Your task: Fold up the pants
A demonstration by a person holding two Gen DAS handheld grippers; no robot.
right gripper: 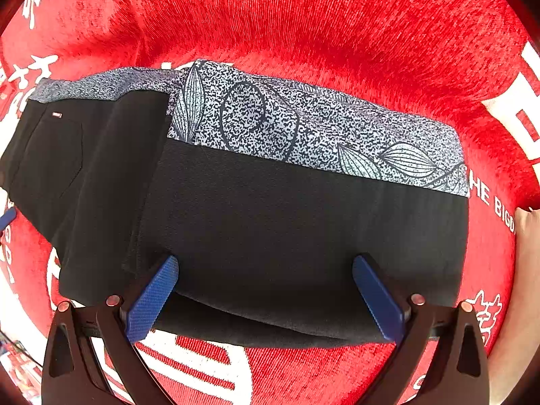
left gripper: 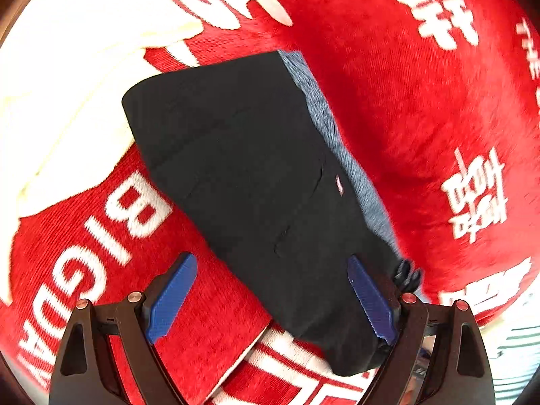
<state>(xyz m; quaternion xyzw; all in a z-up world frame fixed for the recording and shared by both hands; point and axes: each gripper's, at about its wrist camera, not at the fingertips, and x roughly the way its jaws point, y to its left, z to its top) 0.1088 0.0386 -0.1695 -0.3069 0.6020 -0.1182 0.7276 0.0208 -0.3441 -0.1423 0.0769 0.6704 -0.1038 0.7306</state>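
The left gripper has its two blue fingers spread wide apart and holds nothing; the near end of the pants lies between and under them, and one finger seems to rest at the edge of the cloth near a small black drawstring knot. The right gripper is also spread wide and grasps nothing — its fingers stand over the near edge of the pants, but I cannot tell if they touch the cloth.

The pants lie flat on a red blanket with white letters. In the right wrist view they are already folded: one black layer with a patterned grey band lies on top of another layer, where a back pocket with a small label shows. The edges are quite even, only the lower layer sticks out a little at the near side. In the left wrist view the bundle looks like a compact dark rectangle, and a white cloth lies just beside its far corner.

My judgement: most of the folding is done. What may be left is one more fold in half, or only some smoothing — both tools are free for it.
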